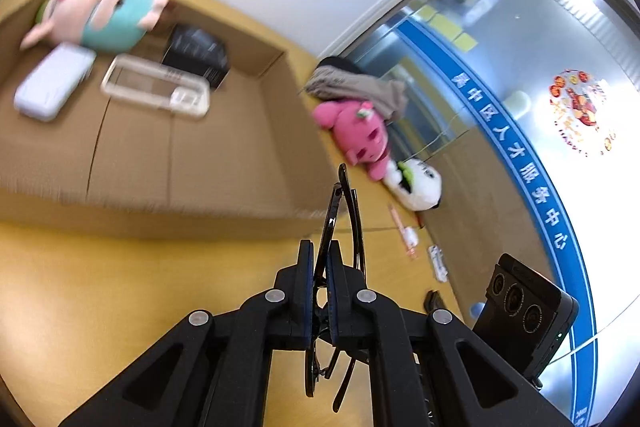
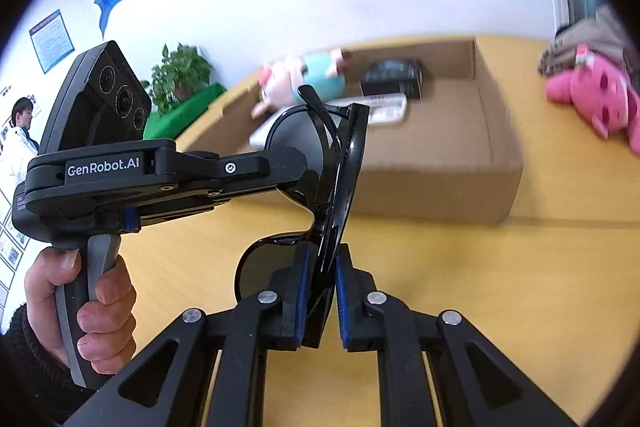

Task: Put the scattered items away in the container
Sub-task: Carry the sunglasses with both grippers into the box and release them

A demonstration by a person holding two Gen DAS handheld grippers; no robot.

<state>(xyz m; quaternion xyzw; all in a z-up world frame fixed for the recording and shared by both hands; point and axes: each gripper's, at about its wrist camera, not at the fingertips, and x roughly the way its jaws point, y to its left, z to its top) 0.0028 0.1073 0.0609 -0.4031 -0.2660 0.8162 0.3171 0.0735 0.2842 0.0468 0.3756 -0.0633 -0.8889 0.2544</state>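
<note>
Black sunglasses [image 2: 320,163] are held in the air between both grippers, folded. My left gripper [image 1: 319,259] is shut on the sunglasses [image 1: 344,211]; it shows from the side in the right wrist view [image 2: 292,163]. My right gripper [image 2: 320,263] is shut on the lower part of the frame. Beyond them lies the open cardboard box [image 1: 224,163], also in the right wrist view [image 2: 460,163]. It holds a pink and teal plush [image 1: 108,9], a white case [image 1: 54,85], a clear case [image 1: 158,85] and a black box [image 1: 198,53].
On the yellow table [image 1: 120,287], right of the box, lie a pink plush [image 1: 356,131], a white plush [image 1: 418,185], a grey cloth [image 1: 360,87] and small packets [image 1: 408,235]. A glass wall [image 1: 520,67] is on the right. A person [image 2: 20,139] stands far left.
</note>
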